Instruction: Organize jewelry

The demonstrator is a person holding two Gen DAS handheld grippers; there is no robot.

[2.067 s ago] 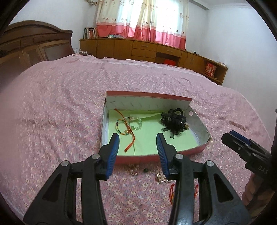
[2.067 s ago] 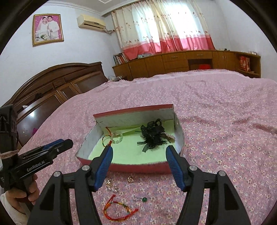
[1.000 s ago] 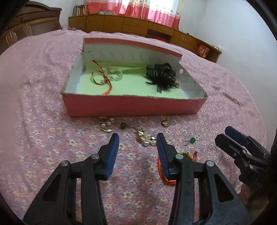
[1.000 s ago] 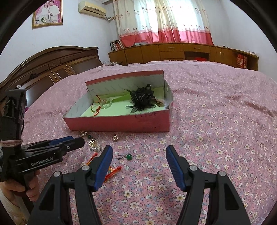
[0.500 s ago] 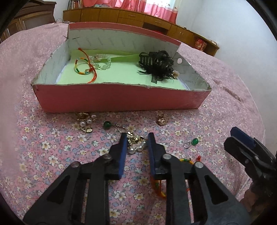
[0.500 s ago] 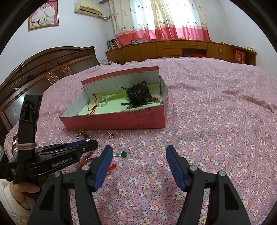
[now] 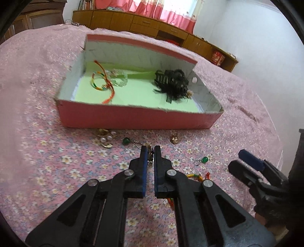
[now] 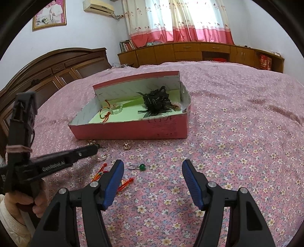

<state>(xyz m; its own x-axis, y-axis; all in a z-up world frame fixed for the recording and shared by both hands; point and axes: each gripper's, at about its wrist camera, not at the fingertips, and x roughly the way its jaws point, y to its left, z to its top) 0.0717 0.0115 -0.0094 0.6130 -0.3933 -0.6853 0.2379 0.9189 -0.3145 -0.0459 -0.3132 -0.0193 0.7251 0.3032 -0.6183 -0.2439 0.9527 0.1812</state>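
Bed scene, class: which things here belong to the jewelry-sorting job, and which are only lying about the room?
Job:
pink box
left gripper, shut on a gold and pearl earring
right gripper, open
green bead charm
gold charm
string bracelet

Lying about:
framed picture
books
red carton

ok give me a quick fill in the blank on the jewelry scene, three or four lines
1. The black feathered hair clip lies inside the ____ cardboard box.
2. The left hand-held gripper is shut on a small ____ trinket.
3. The right hand-held gripper has its jaws ____.
4. The box's floor is lined in pale ____.

Missing: pink; gold; open; green
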